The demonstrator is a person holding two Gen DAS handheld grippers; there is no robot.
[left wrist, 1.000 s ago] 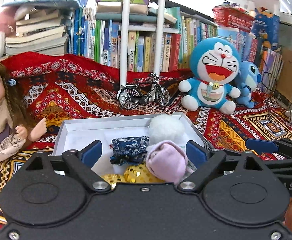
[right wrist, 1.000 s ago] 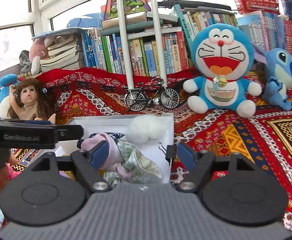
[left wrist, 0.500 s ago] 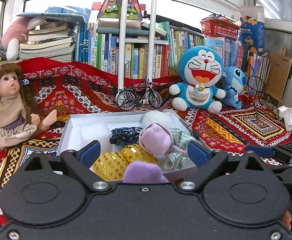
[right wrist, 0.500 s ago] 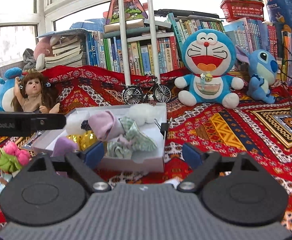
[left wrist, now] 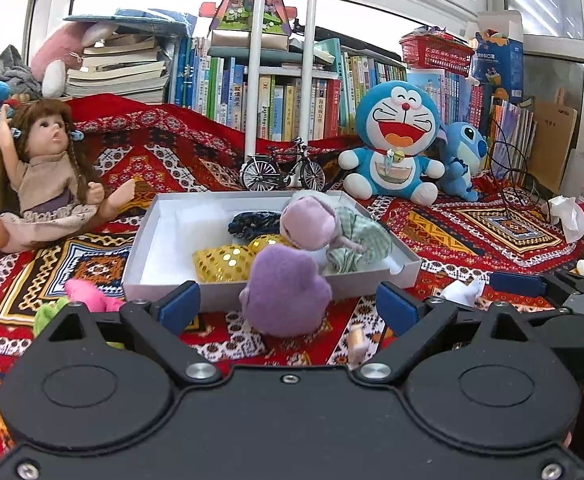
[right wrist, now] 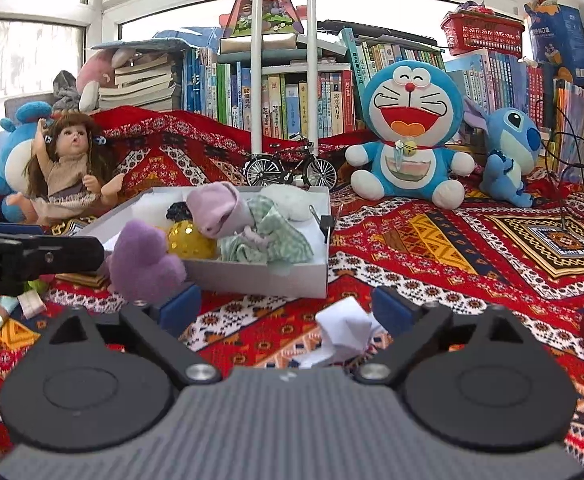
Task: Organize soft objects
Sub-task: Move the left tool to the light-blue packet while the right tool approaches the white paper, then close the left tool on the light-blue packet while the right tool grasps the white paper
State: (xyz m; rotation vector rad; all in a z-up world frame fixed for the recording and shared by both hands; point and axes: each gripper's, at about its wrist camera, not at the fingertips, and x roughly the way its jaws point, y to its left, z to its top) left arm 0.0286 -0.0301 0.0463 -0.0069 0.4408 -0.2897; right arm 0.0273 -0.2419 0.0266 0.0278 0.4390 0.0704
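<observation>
A purple plush toy (left wrist: 286, 290) lies on the rug just outside the white box (left wrist: 405, 266) (already part-filled). The left gripper (left wrist: 288, 306) brackets it, jaws wide, empty. The right gripper (right wrist: 286, 308), just opening, holds nothing. Next, likely: close and lift it in.

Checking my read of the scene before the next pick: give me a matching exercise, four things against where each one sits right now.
Things:
1. purple plush
2. green checked cloth
3. toy bicycle
4. crumpled white paper

Places:
A. behind the white box
B. inside the box, right end
C. on the rug between the open right gripper fingers
D. outside the box, against its front wall

Pairs: 1-D, 2-B, 3-A, 4-C
</observation>
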